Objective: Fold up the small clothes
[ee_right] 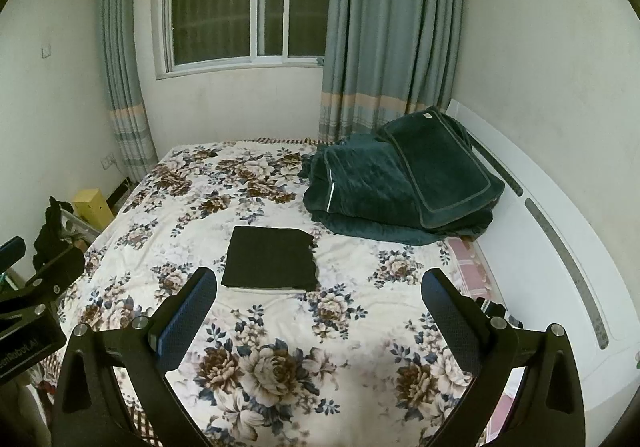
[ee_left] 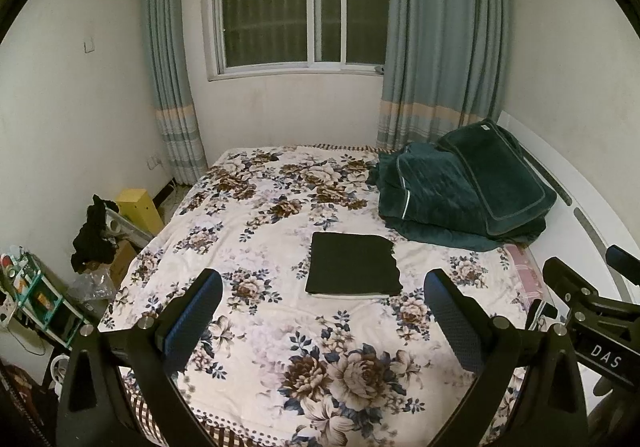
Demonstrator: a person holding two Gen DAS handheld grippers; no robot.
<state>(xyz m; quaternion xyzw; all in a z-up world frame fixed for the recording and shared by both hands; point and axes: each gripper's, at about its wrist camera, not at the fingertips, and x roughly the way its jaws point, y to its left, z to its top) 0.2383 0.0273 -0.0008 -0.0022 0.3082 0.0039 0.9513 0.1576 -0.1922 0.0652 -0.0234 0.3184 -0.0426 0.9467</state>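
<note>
A small black garment (ee_left: 353, 264) lies folded into a flat rectangle in the middle of the floral bedspread (ee_left: 264, 331); a thin white edge shows under its near side. It also shows in the right wrist view (ee_right: 271, 259). My left gripper (ee_left: 323, 279) is open and empty, held above the near part of the bed, short of the garment. My right gripper (ee_right: 319, 279) is open and empty too, at a similar height to the right. The right gripper's body shows at the right edge of the left wrist view (ee_left: 592, 311).
A dark green quilt and pillow (ee_left: 468, 187) are piled at the bed's far right by the white headboard (ee_right: 560, 247). Left of the bed stand a yellow box (ee_left: 140, 207), a black cloth on a rack (ee_left: 94, 235) and a cluttered shelf (ee_left: 36, 295). Window and curtains behind.
</note>
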